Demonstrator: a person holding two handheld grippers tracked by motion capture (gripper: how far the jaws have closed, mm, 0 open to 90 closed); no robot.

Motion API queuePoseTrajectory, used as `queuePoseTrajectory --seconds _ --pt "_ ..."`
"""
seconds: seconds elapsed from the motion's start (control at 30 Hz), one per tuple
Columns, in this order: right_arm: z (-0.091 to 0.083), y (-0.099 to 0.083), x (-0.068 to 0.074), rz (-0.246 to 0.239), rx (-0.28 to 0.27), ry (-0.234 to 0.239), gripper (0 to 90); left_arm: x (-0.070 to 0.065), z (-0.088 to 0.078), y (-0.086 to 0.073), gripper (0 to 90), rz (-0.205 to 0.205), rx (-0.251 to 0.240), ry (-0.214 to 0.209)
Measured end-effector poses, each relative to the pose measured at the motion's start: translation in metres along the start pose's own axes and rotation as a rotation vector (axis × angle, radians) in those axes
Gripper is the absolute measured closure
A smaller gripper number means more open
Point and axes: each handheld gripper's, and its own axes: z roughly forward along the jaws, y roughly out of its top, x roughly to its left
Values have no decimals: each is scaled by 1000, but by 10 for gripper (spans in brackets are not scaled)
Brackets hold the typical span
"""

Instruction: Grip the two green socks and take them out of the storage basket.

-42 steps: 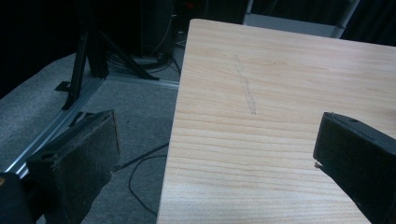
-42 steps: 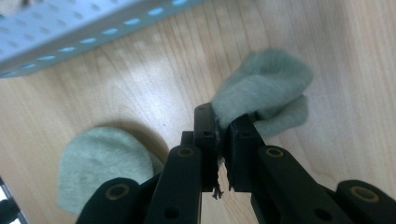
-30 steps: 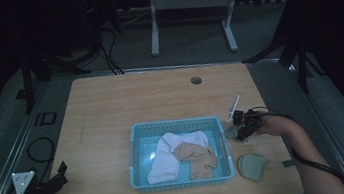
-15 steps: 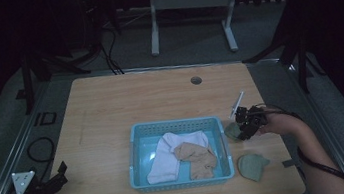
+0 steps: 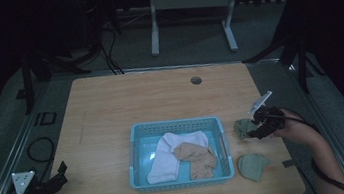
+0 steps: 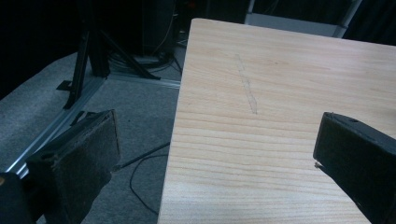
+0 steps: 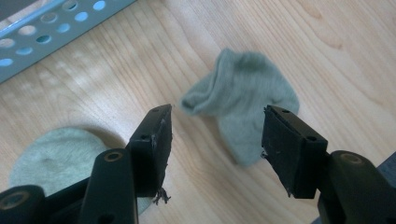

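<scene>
My right gripper [image 7: 212, 140] hangs wide open above a green sock [image 7: 243, 100]; my left gripper [image 6: 215, 158] gapes empty at the table [image 6: 280, 93] edge.

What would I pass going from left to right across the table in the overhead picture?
Left gripper → blue basket holding a white sock and then a tan sock → right gripper.

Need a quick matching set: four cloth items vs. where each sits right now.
Things:
1. white sock
2. tan sock
3. crumpled grey-green sock
4. flat round grey-green sock

Places:
A. bare table, at the basket's near right corner
B. light blue plastic basket, left part
C. table, ahead of the open right gripper
D. basket, right part

Pairs: 1-B, 2-D, 3-C, 4-A
</scene>
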Motion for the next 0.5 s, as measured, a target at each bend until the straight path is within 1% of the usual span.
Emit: queuePoseTrajectory --seconds 0.07,0.17,0.23,0.3,0.33,0.37,0.43,0.47,0.5 --pt "0 -9 1 21 -31 -11 424 0 0 0 7 0 1 0" --pt "1 -20 2 43 -56 -27 420 0 0 0 7 0 0 1" --pt "2 -28 2 77 -77 -22 393 0 0 0 7 0 2 1" --pt "2 -35 3 97 -94 -28 365 0 0 0 7 0 -2 0" --pt "2 -40 4 118 -117 -35 342 0 0 0 7 0 -2 1" --pt "3 -43 5 133 -129 -39 332 0 0 0 7 0 -1 0" --pt "3 -51 6 168 -155 -63 285 0 0 0 7 0 -1 0" --pt "3 -56 6 202 -167 -73 274 0 0 0 7 1 -1 0" --pt "4 -59 6 220 -178 -80 254 0 0 0 7 0 -3 0"
